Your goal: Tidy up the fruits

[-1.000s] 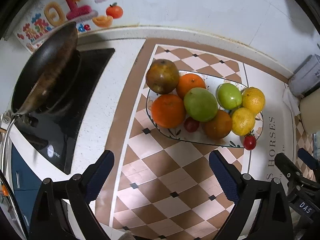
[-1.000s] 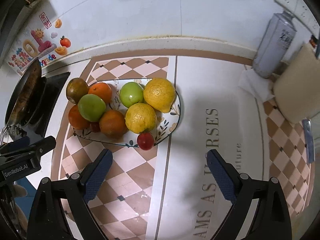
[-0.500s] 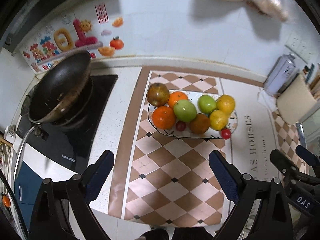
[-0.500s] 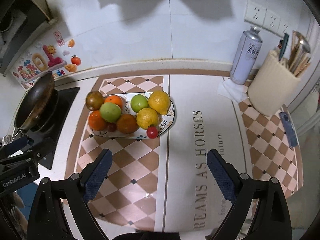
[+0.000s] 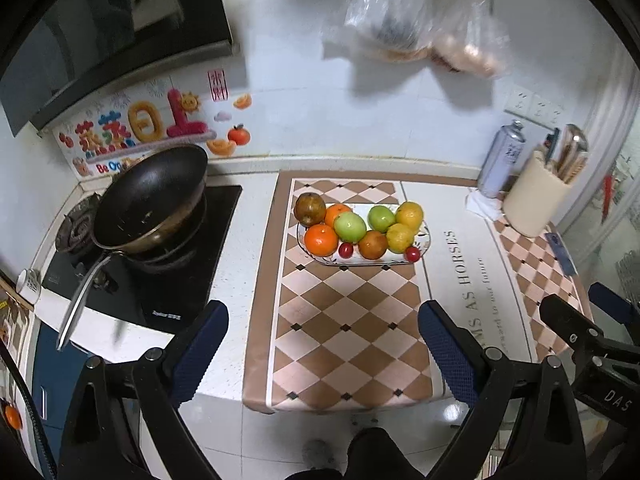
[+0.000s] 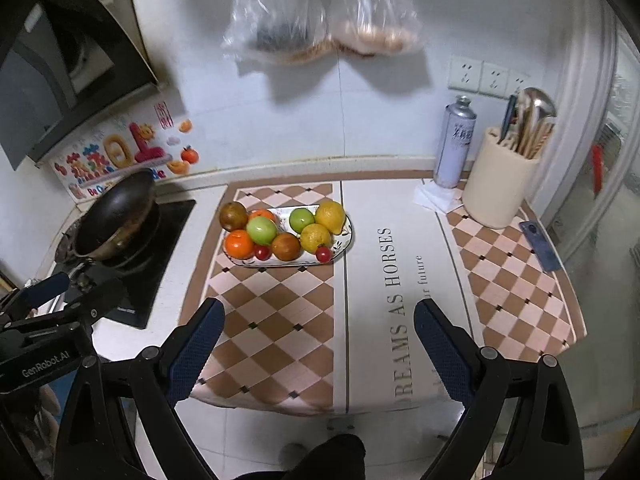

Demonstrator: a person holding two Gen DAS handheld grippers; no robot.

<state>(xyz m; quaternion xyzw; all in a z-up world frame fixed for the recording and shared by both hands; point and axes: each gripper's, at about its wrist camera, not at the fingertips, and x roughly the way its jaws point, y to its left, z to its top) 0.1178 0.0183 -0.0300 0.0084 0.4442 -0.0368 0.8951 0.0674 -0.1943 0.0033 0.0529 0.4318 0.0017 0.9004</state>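
A patterned oval plate (image 5: 426, 238) (image 6: 349, 236) sits on the checkered mat, piled with fruit: oranges (image 5: 321, 239) (image 6: 239, 244), green apples (image 5: 350, 227) (image 6: 261, 230), lemons (image 5: 410, 213) (image 6: 330, 216), a brown pear (image 5: 309, 209) (image 6: 233, 215) and small red tomatoes (image 5: 412, 254) (image 6: 323, 253). My left gripper (image 5: 322, 348) is open, well back from the plate near the counter's front edge. My right gripper (image 6: 316, 344) is open too, over the mat's front edge. Nothing is between either pair of fingers.
A black wok (image 5: 150, 200) (image 6: 116, 214) rests on the hob at the left. A spray can (image 6: 454, 144), a cream utensil holder (image 6: 500, 184) and a phone (image 6: 540, 245) stand at the right. Plastic bags (image 6: 320, 20) hang on the wall above.
Both grippers have pulled back and up from the plate, so the fruit looks smaller and farther. More of the counter, wall and hanging bags has come into view. The fruit has not moved.
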